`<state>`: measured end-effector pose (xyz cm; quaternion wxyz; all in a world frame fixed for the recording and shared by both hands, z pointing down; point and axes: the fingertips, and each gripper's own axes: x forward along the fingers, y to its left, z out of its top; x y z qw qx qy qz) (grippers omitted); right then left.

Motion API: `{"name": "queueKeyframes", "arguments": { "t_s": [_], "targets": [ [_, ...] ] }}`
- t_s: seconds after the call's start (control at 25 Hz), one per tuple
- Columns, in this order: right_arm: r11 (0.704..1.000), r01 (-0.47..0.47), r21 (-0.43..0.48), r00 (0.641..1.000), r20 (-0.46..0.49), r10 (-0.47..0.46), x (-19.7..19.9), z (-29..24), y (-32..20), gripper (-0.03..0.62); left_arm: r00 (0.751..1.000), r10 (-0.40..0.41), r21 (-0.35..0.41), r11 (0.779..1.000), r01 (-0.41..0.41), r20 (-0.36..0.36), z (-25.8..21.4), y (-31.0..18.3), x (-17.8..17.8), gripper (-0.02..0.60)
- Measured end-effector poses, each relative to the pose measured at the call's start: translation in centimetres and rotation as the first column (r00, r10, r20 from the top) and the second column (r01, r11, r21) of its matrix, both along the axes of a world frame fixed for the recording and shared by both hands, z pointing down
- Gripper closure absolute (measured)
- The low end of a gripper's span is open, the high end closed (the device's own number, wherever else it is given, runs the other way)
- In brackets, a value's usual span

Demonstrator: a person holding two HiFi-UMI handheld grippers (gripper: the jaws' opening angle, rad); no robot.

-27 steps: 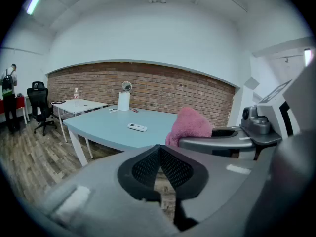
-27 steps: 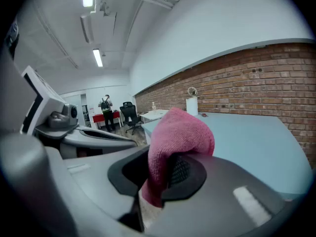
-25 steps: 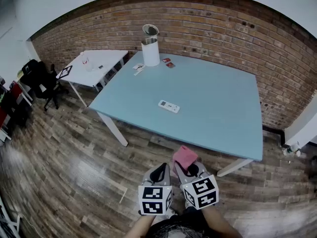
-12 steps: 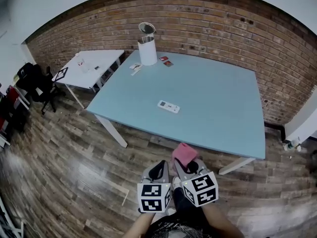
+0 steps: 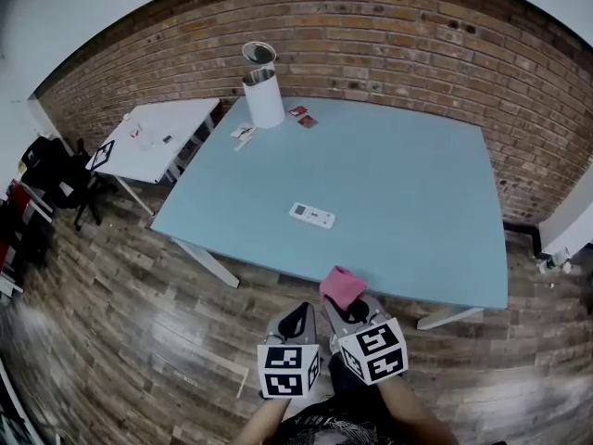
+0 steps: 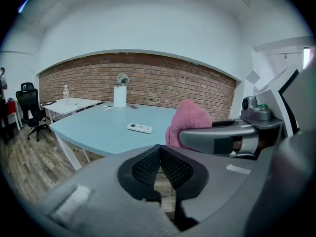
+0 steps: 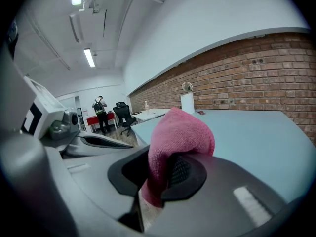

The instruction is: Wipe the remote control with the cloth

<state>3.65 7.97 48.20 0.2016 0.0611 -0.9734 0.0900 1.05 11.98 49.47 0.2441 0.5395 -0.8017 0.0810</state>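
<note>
Beyond one pink cloth (image 5: 342,288) lies one remote control (image 5: 311,215).

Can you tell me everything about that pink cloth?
The pink cloth looks soft and fuzzy, like a towel. It is bunched into a lump, pinched between the shut jaws of the right gripper, its top puffing up above them. It is held in the air by the near edge of the blue table.

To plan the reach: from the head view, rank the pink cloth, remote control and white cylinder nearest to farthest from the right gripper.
1. pink cloth, clamped in the right gripper.
2. remote control, ahead, slightly left.
3. white cylinder, far back, further left.
</note>
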Motion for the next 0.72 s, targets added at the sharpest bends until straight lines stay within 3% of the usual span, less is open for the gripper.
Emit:
{"name": "queueKeyframes", "arguments": {
  "t_s": [0.48, 0.6, 0.72],
  "targets": [
    [0.998, -0.022, -0.055, 0.997, -0.069, 0.018, -4.9, 2.0, -8.7, 0.531, 0.986, 0.129, -0.112, 0.987, -0.118, 0.103, 2.2, -8.3, -6.6, 0.584],
    [0.997, -0.013, -0.071, 0.997, -0.076, 0.008, -6.1, 2.3, -10.4, 0.531, 0.966, 0.233, -0.167, 0.963, -0.213, 0.111, 3.4, -10.1, -8.1, 0.584],
    [0.995, -0.017, -0.095, 0.997, -0.082, 0.009, -6.8, 2.7, -12.5, 0.531, 0.929, 0.341, -0.229, 0.925, -0.304, 0.144, 4.1, -12.3, -9.5, 0.583]
  ]
}}
